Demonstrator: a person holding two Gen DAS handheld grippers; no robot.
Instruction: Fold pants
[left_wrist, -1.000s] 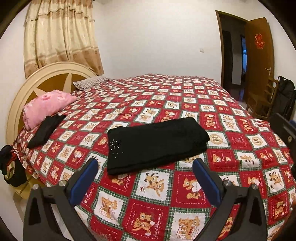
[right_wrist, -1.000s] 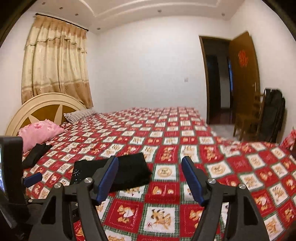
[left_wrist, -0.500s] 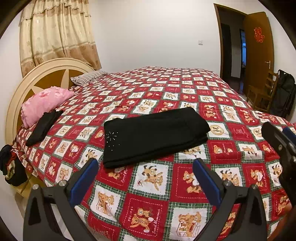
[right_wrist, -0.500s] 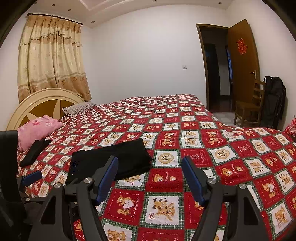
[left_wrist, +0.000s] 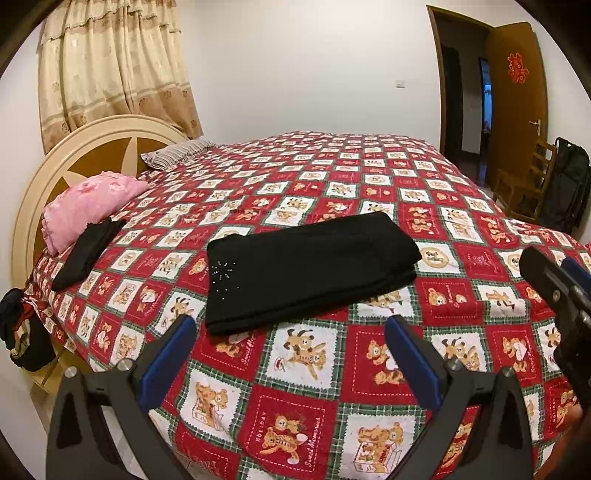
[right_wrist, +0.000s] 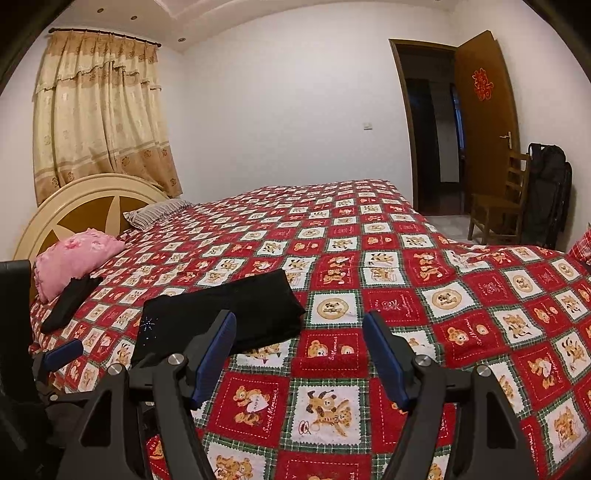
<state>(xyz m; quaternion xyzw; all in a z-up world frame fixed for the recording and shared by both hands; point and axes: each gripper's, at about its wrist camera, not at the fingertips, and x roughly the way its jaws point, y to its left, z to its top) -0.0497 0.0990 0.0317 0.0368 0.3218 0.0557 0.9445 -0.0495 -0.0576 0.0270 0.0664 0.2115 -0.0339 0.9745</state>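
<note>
The black pants (left_wrist: 306, 266) lie folded into a flat rectangle on the red patchwork bedspread (left_wrist: 332, 173), with a small sparkly star mark near their left end. They also show in the right wrist view (right_wrist: 229, 314). My left gripper (left_wrist: 290, 332) is open and empty, held above the bedspread just in front of the pants' near edge. My right gripper (right_wrist: 299, 328) is open and empty, to the right of the pants and apart from them; part of it shows at the right edge of the left wrist view (left_wrist: 554, 280).
A pink pillow (left_wrist: 88, 203) and a second dark garment (left_wrist: 85, 251) lie by the round headboard (left_wrist: 74, 147). A striped pillow (left_wrist: 177, 153) lies further back. A wooden chair (left_wrist: 524, 188), a black bag (left_wrist: 569, 192) and an open door (left_wrist: 517, 103) stand at the right.
Both grippers have drawn back and lifted a little from the pants, staying open. The right gripper has come into the left wrist view at its right edge. The pants have not moved.
</note>
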